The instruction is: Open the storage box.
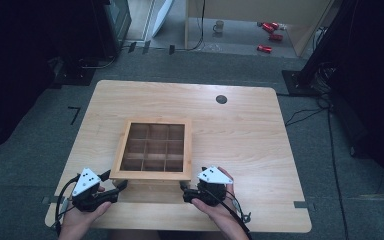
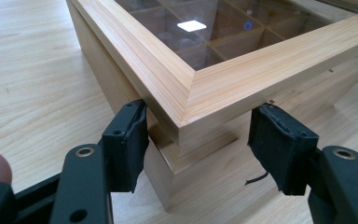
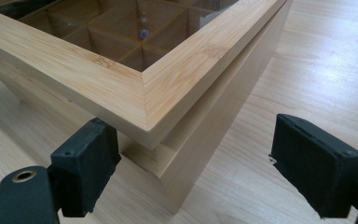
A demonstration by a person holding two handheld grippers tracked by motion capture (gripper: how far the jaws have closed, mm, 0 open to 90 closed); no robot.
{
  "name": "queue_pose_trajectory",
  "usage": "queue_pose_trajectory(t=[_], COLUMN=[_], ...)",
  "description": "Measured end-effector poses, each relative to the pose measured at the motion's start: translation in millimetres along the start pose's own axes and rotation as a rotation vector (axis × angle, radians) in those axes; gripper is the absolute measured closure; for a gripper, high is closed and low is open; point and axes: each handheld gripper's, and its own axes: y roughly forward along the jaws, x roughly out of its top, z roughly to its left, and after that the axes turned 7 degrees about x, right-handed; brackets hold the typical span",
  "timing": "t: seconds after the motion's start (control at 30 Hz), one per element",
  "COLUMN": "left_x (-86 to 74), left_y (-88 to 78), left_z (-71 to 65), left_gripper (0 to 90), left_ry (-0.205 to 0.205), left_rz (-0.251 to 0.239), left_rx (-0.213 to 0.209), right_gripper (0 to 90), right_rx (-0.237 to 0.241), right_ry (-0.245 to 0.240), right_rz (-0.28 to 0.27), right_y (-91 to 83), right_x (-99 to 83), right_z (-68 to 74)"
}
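A square wooden box with a glass-paned lid and a grid of compartments sits mid-table. Its lid overhangs the base. My left gripper stands open at the box's near left corner, one jaw on each side of that corner, just under the lid's rim. My right gripper is open at the near right corner; its left jaw sits close under the lid's edge, the right jaw stands well clear over the table. Neither holds anything.
The light wooden table has a dark round hole near its far edge. Beyond it lie grey floor, red cans, a mug and dark equipment stands at both sides.
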Motion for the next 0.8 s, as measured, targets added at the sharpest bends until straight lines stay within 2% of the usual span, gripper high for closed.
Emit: queue_pose_trajectory(t=[0.17, 0.47, 0.7, 0.8], left_x=[-0.6, -6.7, -14.0, -17.4], left_y=[-1.4, -7.3, -9.7, -9.8], left_z=[3.9, 23.5, 38.7, 44.6], left_gripper=[38.6, 35.1, 33.8, 33.8], left_ry=[-0.02, -0.079, -0.124, -0.126], left_rz=[-0.006, -0.008, -0.003, 0.009], left_rx=[0.004, 0.013, 0.04, 0.075], right_gripper=[14.9, 14.4, 14.1, 13.9], right_rx=[-0.003, -0.014, -0.012, -0.016], right_ry=[-0.02, -0.061, -0.076, -0.083], right_rz=[0.006, 0.011, -0.02, -0.036], right_y=[-1.3, -2.5, -7.8, -11.4], right_x=[3.5, 13.5, 29.3, 38.2], right_z=[0.4, 4.0, 4.6, 4.7])
